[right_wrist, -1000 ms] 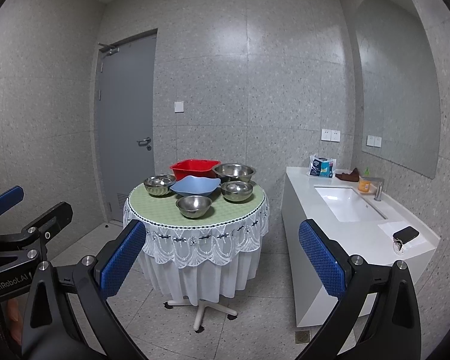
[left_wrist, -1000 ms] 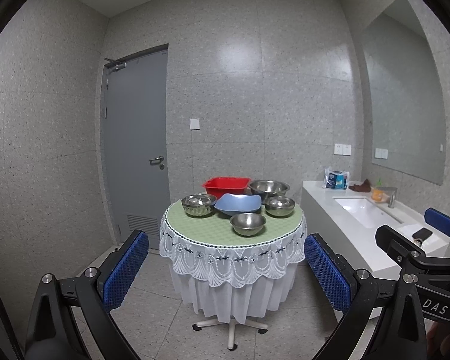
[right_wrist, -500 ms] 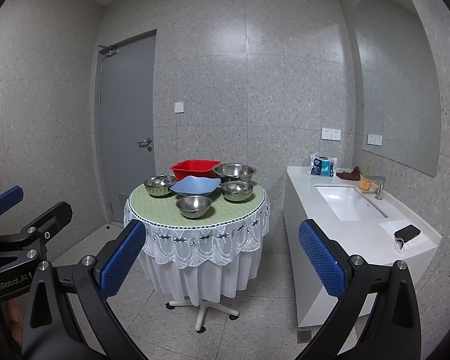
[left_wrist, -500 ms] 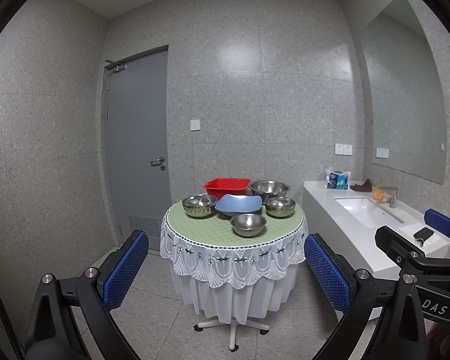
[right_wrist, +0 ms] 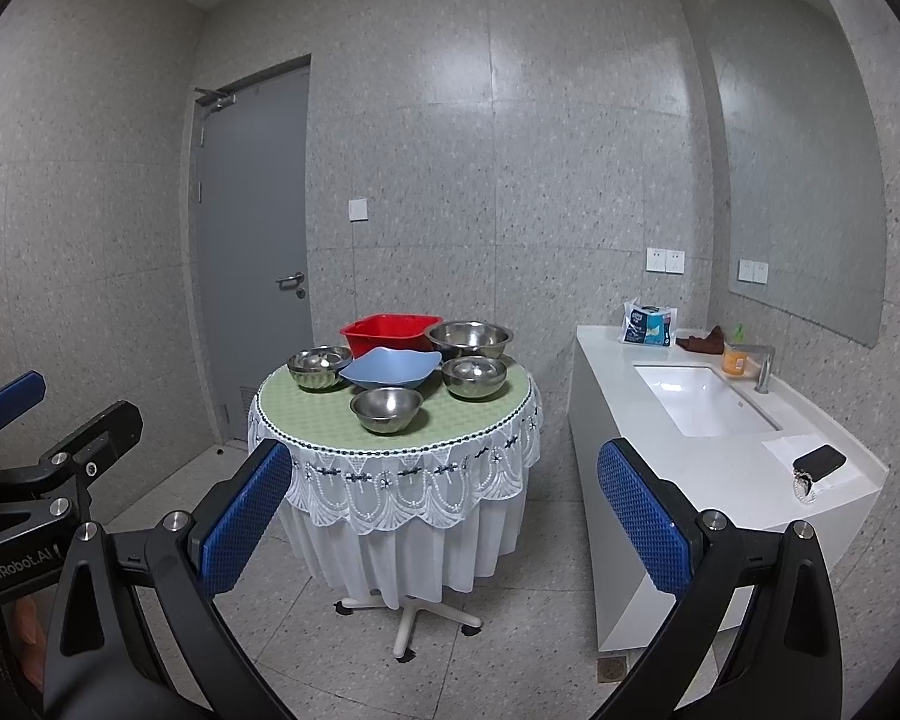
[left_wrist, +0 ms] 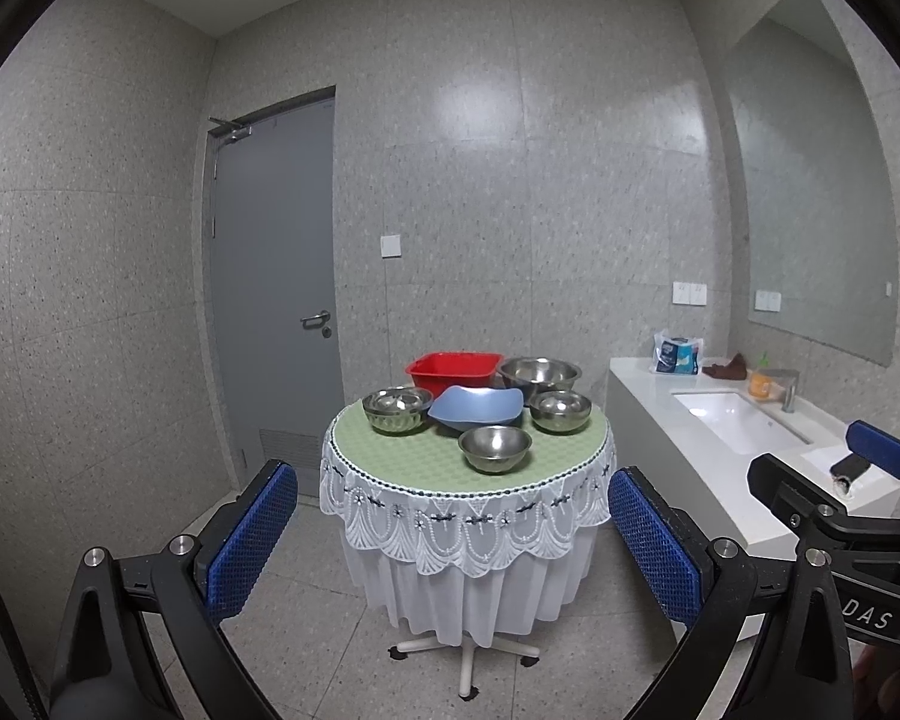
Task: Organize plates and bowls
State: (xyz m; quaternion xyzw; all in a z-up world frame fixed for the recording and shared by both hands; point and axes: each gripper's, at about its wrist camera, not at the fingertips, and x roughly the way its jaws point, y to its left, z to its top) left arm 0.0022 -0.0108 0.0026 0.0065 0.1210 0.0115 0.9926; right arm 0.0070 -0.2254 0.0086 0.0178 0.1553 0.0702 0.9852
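Four steel bowls, one blue dish and one red tub sat on the round table (left_wrist: 390, 459).

From left: ribbed steel bowl (left_wrist: 396, 410), red tub (left_wrist: 453, 367), wavy blue dish (left_wrist: 477, 407), plain bowl (left_wrist: 494, 448), small bowl (left_wrist: 560, 410), large bowl (left_wrist: 539, 374). Left gripper (left_wrist: 453, 546) and right gripper (right_wrist: 444, 519) both gaped wide, empty, well short of them.

A round cloth-covered pedestal table (left_wrist: 468, 468) stood mid-room, well ahead of both grippers. At its front edge sat a small steel bowl (left_wrist: 494, 449), and right behind it a wavy-edged blue plate (left_wrist: 477, 407). Left of the plate went a ribbed steel bowl (left_wrist: 396, 411), right of it a second small steel bowl (left_wrist: 560, 411). At the back sat a red plastic square basin (left_wrist: 453, 369), with a large steel bowl (left_wrist: 539, 375) beside it on the right. A white sink counter (right_wrist: 708, 450) ran along the right wall, a grey door (left_wrist: 276, 276) behind on the left.
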